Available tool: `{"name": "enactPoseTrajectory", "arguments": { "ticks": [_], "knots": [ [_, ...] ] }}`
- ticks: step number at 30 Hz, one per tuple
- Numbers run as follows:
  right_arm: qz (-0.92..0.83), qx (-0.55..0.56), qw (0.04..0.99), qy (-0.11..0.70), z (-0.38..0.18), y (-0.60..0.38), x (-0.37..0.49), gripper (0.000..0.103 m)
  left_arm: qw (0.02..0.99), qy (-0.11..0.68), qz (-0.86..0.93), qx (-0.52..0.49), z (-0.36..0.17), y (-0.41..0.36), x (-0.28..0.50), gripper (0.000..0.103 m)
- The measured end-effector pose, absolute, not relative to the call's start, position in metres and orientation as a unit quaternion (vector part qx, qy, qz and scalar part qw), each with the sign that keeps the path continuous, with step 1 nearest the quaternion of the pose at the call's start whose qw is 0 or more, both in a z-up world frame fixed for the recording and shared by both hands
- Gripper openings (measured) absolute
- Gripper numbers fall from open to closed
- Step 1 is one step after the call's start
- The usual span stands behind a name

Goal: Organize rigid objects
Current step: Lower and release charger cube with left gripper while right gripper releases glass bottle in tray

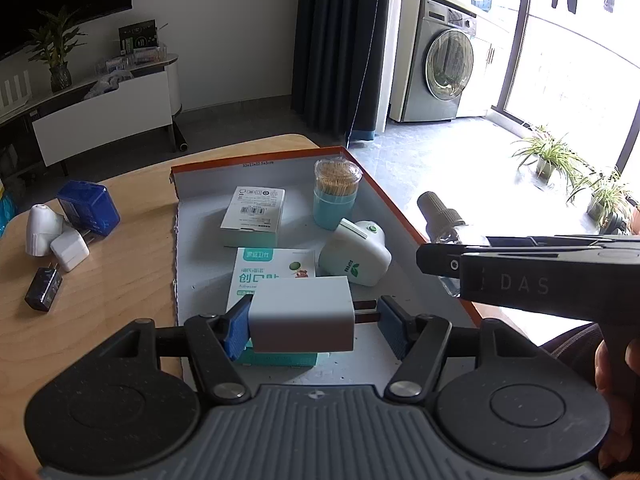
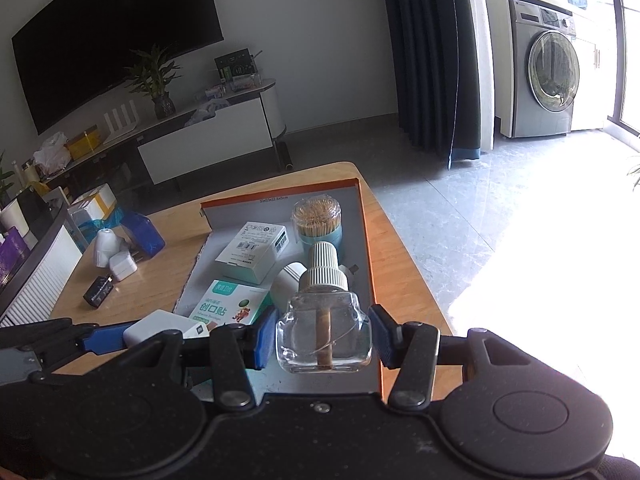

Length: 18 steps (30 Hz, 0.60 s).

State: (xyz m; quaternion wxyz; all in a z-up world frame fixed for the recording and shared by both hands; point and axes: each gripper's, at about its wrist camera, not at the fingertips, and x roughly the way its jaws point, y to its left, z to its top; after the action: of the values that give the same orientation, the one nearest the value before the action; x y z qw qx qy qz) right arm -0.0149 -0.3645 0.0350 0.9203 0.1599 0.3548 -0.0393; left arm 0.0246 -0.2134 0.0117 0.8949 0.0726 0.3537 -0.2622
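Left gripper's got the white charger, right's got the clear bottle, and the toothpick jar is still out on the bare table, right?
Not the jar: the left wrist view shows the toothpick jar standing inside the box. The left gripper does hold the white charger, the right gripper the clear bottle.

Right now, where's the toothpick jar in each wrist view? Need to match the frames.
Left wrist: toothpick jar stands upper centre, in the far right corner of the orange-edged tray, behind the white plug-in device.
Right wrist: toothpick jar sits at centre, just beyond the ribbed cap of the held glass bottle.
Shared landmark: the white barcode box, left of the jar in both.
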Motion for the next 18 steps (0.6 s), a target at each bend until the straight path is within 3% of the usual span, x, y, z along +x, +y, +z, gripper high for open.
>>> {"name": "enactPoseTrajectory", "arguments": {
  "ticks": [18],
  "knots": [
    [-0.048, 0.171, 0.924, 0.338, 0.0375, -0.3684, -0.0194, 0.062, 0.884, 0.358, -0.292, 0.069, 0.0078, -0.2190, 0.0236, 0.069]
  ]
}}
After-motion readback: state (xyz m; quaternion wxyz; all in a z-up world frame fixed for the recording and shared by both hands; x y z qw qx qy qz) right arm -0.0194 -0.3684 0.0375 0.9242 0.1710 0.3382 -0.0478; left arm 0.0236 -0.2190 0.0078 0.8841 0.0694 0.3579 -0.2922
